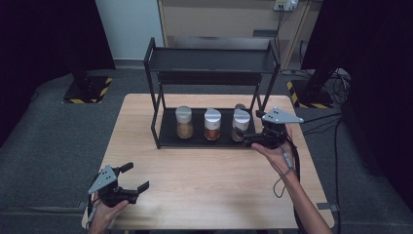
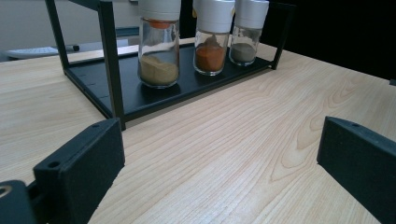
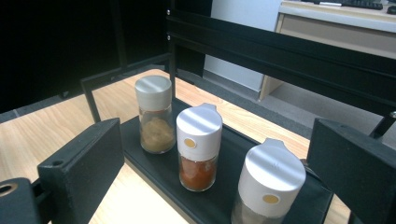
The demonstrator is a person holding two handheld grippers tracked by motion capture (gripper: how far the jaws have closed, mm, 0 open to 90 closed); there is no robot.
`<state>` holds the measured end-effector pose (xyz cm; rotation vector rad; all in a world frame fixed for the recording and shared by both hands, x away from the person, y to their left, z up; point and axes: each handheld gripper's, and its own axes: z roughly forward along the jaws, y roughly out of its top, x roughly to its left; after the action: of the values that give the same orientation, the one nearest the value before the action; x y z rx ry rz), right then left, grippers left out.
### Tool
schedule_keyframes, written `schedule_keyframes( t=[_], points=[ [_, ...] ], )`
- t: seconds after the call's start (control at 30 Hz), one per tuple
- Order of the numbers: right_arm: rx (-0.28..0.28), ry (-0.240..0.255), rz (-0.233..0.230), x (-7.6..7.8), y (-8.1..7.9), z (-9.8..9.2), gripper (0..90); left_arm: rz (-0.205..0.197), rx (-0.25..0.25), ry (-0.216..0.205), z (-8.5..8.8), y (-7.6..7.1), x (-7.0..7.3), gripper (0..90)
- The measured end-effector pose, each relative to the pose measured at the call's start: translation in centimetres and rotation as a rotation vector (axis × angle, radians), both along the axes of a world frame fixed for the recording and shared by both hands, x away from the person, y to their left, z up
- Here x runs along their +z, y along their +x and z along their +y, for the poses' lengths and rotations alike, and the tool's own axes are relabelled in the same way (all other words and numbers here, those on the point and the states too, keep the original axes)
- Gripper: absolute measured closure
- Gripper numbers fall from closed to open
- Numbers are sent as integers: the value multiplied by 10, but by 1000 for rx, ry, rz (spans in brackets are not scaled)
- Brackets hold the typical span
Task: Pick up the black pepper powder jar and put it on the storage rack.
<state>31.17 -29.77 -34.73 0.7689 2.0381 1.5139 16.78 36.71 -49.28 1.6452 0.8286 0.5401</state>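
A black two-tier rack [image 1: 209, 61] stands at the back of the wooden table [image 1: 204, 185]. Its lower shelf [image 2: 140, 100] carries three white-capped spice jars: a tan one [image 1: 184, 123], an orange-red one [image 1: 212, 125] and a grey one [image 1: 240, 125]. My right gripper [image 1: 246, 137] is open at the shelf's right end, jaws wide on either side of the grey jar [image 3: 271, 186] without touching it. The orange-red jar [image 3: 198, 149] and tan jar [image 3: 154, 119] stand beyond. My left gripper [image 1: 135, 176] rests open and empty near the front left corner, facing the rack [image 2: 109, 56].
The rack's upper shelf [image 3: 280, 51] is bare and overhangs the jars. A cable [image 1: 292, 165] trails from the right gripper over the table's right edge. Stand bases with yellow-black stripes [image 1: 90, 90] sit on the floor behind; a cabinet [image 1: 219, 19] is at the back.
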Motion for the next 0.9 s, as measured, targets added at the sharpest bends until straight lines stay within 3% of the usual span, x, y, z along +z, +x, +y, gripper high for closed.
schedule_keyframes(
  t=[0.53, 0.9],
  points=[
    [23, 15, -35, 0, -40, -27, 43, -7, 13, -20, 2, -3, -2, 0],
    [16, 26, -41, -10, -63, -43, 43, -13, 24, -39, 4, -5, -3, 0]
  ],
)
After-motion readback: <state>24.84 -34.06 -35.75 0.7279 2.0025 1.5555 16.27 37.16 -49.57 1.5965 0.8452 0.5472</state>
